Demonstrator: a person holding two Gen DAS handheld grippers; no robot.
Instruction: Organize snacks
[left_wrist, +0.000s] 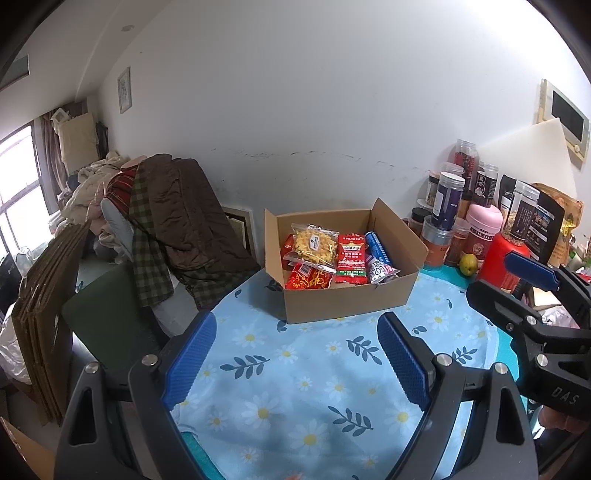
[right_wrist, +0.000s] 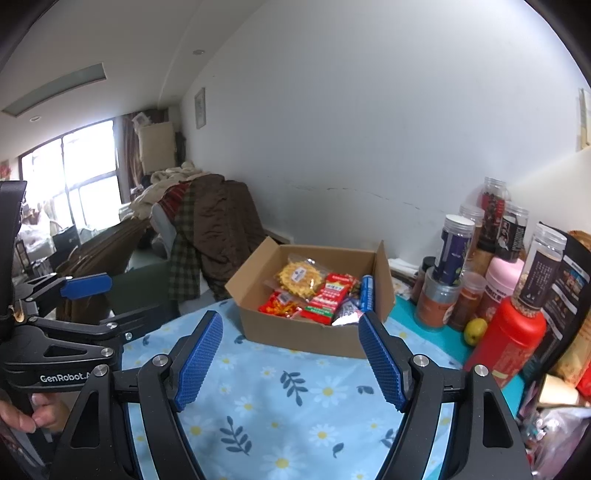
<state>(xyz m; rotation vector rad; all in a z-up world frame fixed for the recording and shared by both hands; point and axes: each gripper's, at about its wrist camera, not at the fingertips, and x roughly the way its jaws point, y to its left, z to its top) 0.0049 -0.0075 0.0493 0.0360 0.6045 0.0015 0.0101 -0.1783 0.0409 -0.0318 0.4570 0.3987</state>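
An open cardboard box (left_wrist: 347, 299) (right_wrist: 295, 332) stands on the blue flowered tablecloth (left_wrist: 295, 376) (right_wrist: 280, 406). Inside lie a clear bag of yellow snacks (left_wrist: 314, 245) (right_wrist: 300, 279), a red and green packet (left_wrist: 351, 257) (right_wrist: 330, 297), a red packet (left_wrist: 309, 278) (right_wrist: 277, 306) and a blue packet (left_wrist: 378, 254) (right_wrist: 366, 293). My left gripper (left_wrist: 295, 363) is open and empty, short of the box. My right gripper (right_wrist: 291, 360) is open and empty, also short of the box. Each gripper shows in the other's view, the right one at the right edge (left_wrist: 532, 291) and the left one at the left edge (right_wrist: 92, 302).
Several jars and bottles (left_wrist: 450, 206) (right_wrist: 480, 266), a red canister (right_wrist: 506, 339), a small yellow fruit (left_wrist: 468, 264) (right_wrist: 475, 330) and dark bags (left_wrist: 535, 221) crowd the table's right side. A chair draped with brown clothes (left_wrist: 177, 221) (right_wrist: 218, 225) stands left of the table. Folded cardboard (left_wrist: 40, 314) leans at far left.
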